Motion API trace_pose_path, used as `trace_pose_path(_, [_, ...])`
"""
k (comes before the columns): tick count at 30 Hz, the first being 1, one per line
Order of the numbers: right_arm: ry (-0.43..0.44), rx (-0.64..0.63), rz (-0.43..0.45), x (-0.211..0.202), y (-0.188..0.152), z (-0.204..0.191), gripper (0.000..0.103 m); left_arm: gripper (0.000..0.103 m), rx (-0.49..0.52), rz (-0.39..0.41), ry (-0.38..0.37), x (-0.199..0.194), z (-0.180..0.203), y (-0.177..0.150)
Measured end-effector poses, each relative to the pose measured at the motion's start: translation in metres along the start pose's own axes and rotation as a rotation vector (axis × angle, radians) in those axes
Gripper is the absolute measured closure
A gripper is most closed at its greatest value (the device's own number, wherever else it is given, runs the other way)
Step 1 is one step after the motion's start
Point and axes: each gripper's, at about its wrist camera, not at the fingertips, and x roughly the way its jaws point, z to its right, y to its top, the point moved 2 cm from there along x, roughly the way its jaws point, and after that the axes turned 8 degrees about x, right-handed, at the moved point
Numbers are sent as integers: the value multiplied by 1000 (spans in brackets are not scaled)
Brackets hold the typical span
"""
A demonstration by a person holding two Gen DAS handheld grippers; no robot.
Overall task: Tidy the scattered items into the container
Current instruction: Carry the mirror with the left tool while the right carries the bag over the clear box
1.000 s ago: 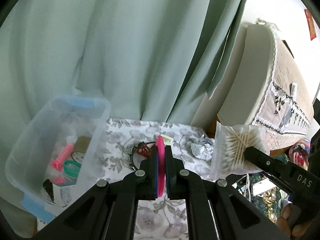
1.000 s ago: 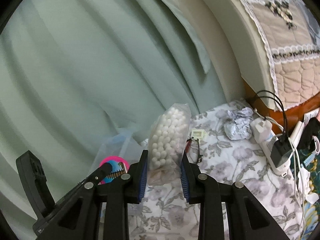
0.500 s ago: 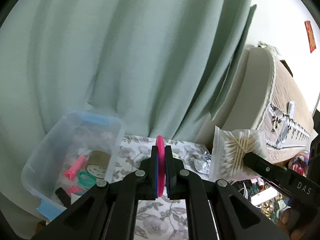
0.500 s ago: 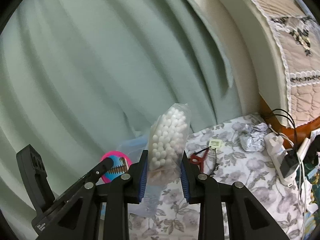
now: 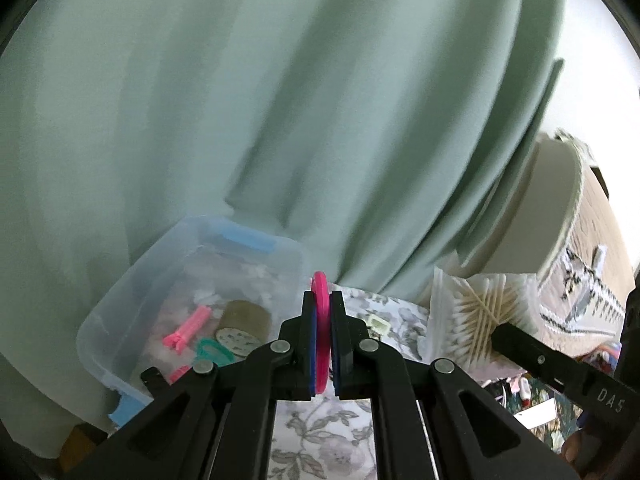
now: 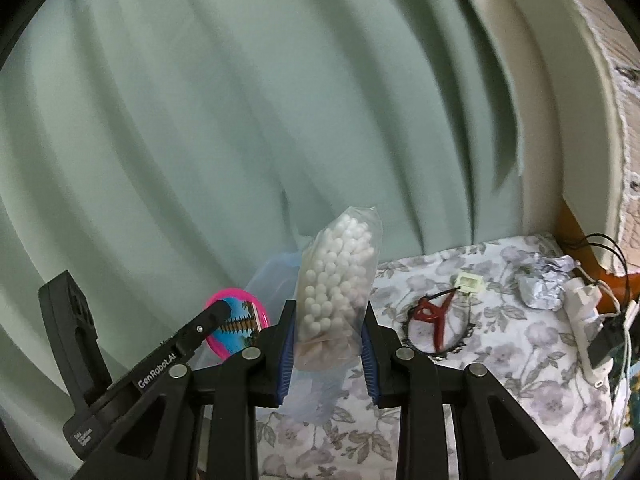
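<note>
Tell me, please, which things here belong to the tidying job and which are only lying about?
Job: clear container; pink disc in left gripper; bag of cotton swabs in right gripper; red clip.

Lying about: green curtain; power strip; floral cloth.

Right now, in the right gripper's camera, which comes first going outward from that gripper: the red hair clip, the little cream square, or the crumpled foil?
From the right gripper:
1. Red hair clip, just right of its fingers on the floral cloth.
2. Cream square, farther back and right.
3. Crumpled foil, farthest right, by the white power strip.
</note>
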Motion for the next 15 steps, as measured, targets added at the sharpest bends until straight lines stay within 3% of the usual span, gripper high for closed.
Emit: trace_pose_path(15, [32,-151,-158,66,-30,-67,72,98,-159,4,83,-4,-90,-19])
